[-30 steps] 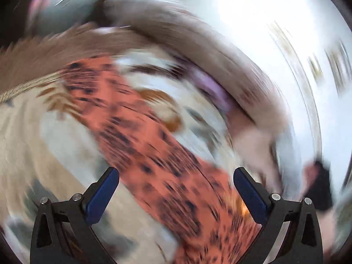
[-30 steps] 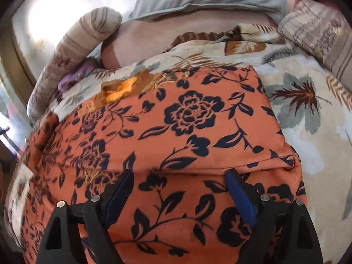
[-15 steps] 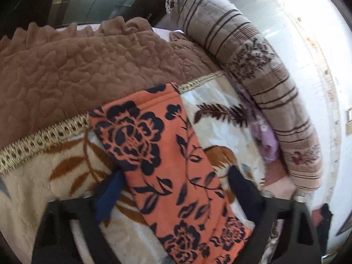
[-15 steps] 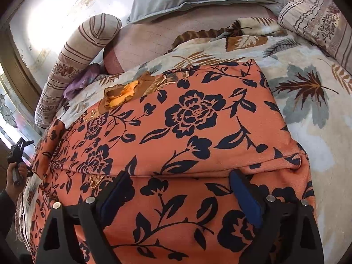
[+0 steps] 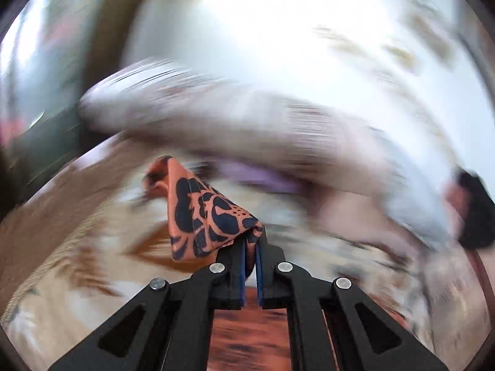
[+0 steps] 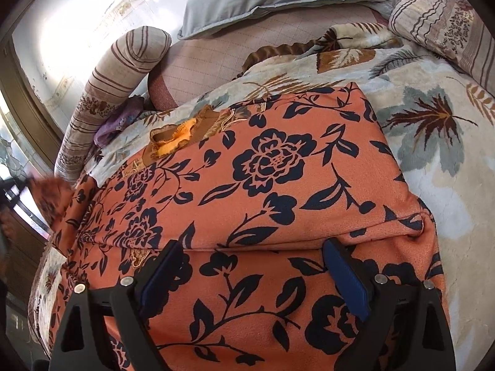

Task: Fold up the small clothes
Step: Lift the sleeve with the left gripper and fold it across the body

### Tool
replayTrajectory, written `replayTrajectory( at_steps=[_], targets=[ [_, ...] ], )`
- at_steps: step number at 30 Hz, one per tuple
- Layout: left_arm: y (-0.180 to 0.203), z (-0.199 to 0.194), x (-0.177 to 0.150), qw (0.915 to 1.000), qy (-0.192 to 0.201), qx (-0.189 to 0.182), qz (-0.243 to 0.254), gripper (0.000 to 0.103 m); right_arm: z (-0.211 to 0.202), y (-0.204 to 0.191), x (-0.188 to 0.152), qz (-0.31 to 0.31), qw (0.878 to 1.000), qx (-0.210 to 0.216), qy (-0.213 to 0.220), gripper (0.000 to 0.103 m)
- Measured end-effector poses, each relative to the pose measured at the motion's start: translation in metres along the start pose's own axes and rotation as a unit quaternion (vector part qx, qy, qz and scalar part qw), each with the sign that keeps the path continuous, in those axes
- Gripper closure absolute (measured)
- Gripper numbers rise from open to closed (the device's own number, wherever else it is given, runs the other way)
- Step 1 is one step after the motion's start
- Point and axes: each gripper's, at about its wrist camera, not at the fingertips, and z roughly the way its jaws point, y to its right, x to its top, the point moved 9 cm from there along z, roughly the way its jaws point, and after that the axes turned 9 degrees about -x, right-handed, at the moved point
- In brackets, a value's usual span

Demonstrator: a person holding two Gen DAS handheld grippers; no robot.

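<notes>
On the bed (image 6: 464, 204), the orange garment (image 6: 278, 185) lies partly folded. Risk: the thin pinched corner may slip free if pulled quickly. Left tool (image 5: 250, 247), jaws having just closed, clamps the garment's corner; right tool (image 6: 250, 266), jaws apart, hovers over the fold, gripping nothing.

Both grippers are showing black angular frames with triangular cut-outs, silver round screws at the joints and blue pads on the inner finger faces: left gripper (image 5: 250, 247) and right gripper (image 6: 253, 266) alike.
</notes>
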Motion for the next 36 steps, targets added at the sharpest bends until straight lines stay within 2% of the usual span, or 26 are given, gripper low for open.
replayTrajectory(
  at_steps=[1, 2, 4, 7, 8, 9, 10, 11, 13, 15, 16, 19, 22, 25, 28, 30, 33, 34, 35, 36],
  targets=[
    [0.049, 0.003, -0.005, 0.9990, -0.006, -0.040, 0.021, 0.098, 0.000, 0.000, 0.000, 0.003, 1.000, 0.003, 0.001, 0.009],
    [0.077, 0.002, -0.012, 0.9975, -0.011, -0.063, 0.032, 0.098, -0.001, 0.000, 0.000, 0.006, 1.000, 0.006, 0.001, 0.009],
    [0.157, 0.015, -0.034, 0.9901, -0.031, -0.125, 0.056, 0.098, -0.002, 0.001, 0.001, 0.014, 1.000, 0.015, 0.003, 0.009],
    [0.242, 0.047, -0.083, 0.9775, -0.078, -0.178, 0.082, 0.095, -0.003, 0.004, 0.003, 0.028, 0.999, 0.032, 0.006, 0.009],
    [0.259, 0.057, -0.101, 0.9737, -0.096, -0.186, 0.090, 0.083, -0.004, 0.005, 0.003, 0.033, 0.999, 0.037, 0.007, 0.010],
    [0.273, 0.069, -0.126, 0.9680, -0.127, -0.192, 0.098, 0.051, -0.005, 0.005, 0.004, 0.038, 0.998, 0.043, 0.007, 0.010],
    [0.284, 0.088, -0.157, 0.9598, -0.175, -0.192, 0.106, 0.036, -0.006, 0.006, 0.004, 0.042, 0.998, 0.047, 0.007, 0.010],
    [0.286, 0.097, -0.179, 0.9569, -0.197, -0.183, 0.109, 0.029, -0.007, 0.006, 0.005, 0.046, 0.998, 0.053, 0.008, 0.010],
    [0.269, 0.110, -0.205, 0.9576, -0.225, -0.143, 0.110, 0.029, -0.011, 0.008, 0.005, 0.056, 0.997, 0.058, 0.006, 0.010],
    [0.235, 0.106, -0.211, 0.9608, -0.237, -0.114, 0.088, 0.029, -0.019, 0.012, 0.004, 0.072, 0.995, 0.069, -0.004, 0.010],
    [0.217, 0.094, -0.210, 0.9640, -0.230, -0.108, 0.078, 0.029, -0.025, 0.015, 0.004, 0.086, 0.993, 0.078, -0.008, 0.010],
    [0.155, 0.057, -0.194, 0.9771, -0.194, -0.059, 0.064, 0.029, -0.045, 0.026, 0.013, 0.130, 0.986, 0.103, -0.006, 0.010],
    [0.091, 0.030, -0.193, 0.9834, -0.170, 0.002, 0.064, 0.027, -0.063, 0.038, 0.034, 0.171, 0.978, 0.121, 0.008, 0.010],
    [0.035, 0.016, -0.202, 0.9849, -0.166, 0.036, 0.031, 0.027, -0.046, 0.048, 0.060, 0.196, 0.974, 0.110, -0.024, 0.010],
    [-0.004, 0.009, -0.211, 0.9874, -0.153, 0.039, -0.009, 0.027, -0.010, 0.046, 0.070, 0.257, 0.953, 0.133, -0.091, 0.011],
    [-0.016, 0.006, -0.215, 0.9883, -0.145, 0.040, -0.024, 0.027, 0.012, 0.040, 0.074, 0.274, 0.946, 0.129, -0.113, 0.011],
    [-0.029, 0.007, -0.220, 0.9903, -0.131, 0.035, -0.029, 0.027, 0.034, 0.033, 0.075, 0.287, 0.945, 0.105, -0.119, 0.018],
    [-0.034, 0.007, -0.221, 0.9905, -0.128, 0.038, -0.030, 0.027, 0.039, 0.031, 0.074, 0.286, 0.946, 0.094, -0.117, 0.027],
    [-0.037, 0.008, -0.222, 0.9902, -0.130, 0.038, -0.034, 0.027, 0.045, 0.030, 0.075, 0.284, 0.948, 0.083, -0.118, 0.043],
    [-0.038, 0.011, -0.223, 0.9898, -0.132, 0.037, -0.039, 0.027, 0.051, 0.027, 0.074, 0.277, 0.950, 0.069, -0.123, 0.050]
  ],
)
